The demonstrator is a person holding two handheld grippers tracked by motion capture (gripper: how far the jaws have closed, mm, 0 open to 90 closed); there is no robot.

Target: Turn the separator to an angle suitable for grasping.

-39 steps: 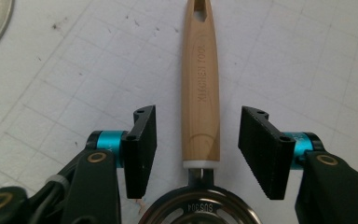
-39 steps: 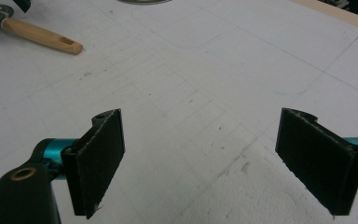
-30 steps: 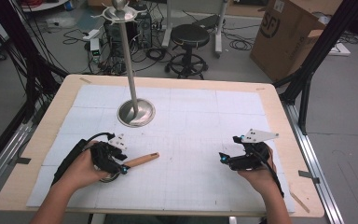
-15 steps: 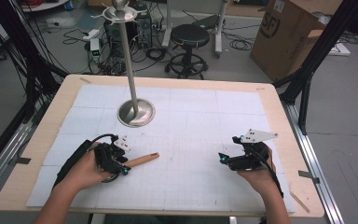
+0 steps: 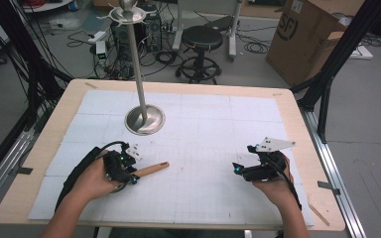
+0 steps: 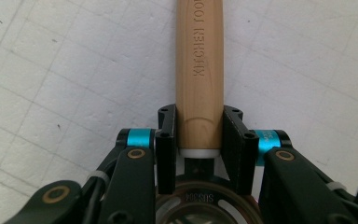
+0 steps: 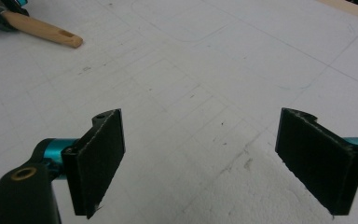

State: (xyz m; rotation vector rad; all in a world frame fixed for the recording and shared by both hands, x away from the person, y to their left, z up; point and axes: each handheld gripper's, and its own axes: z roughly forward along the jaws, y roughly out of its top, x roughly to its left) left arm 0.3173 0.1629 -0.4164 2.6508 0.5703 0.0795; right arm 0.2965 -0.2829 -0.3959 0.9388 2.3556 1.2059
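A wooden handle (image 5: 151,169) marked "KITCHEN TOOL" (image 6: 199,60) lies low over the white gridded mat, pointing right from my left gripper (image 5: 131,174). In the left gripper view both black jaws press against the handle's near end, so the left gripper (image 6: 199,135) is shut on it. The tool's other end is hidden under the hand. My right gripper (image 5: 237,170) rests at the mat's right side, its jaws spread wide with nothing between them (image 7: 200,158). The handle's free tip (image 7: 51,31) shows far off in the right gripper view.
A metal stand (image 5: 144,118) with a round base and tall pole rises at the mat's back left. The wooden table edge (image 5: 297,148) frames the mat. A stool (image 5: 202,37) and cardboard box (image 5: 307,34) sit on the floor beyond.
The left hand shifted slightly right and forward along the mat with the handle in its jaws. The right gripper stayed where it was, still open.
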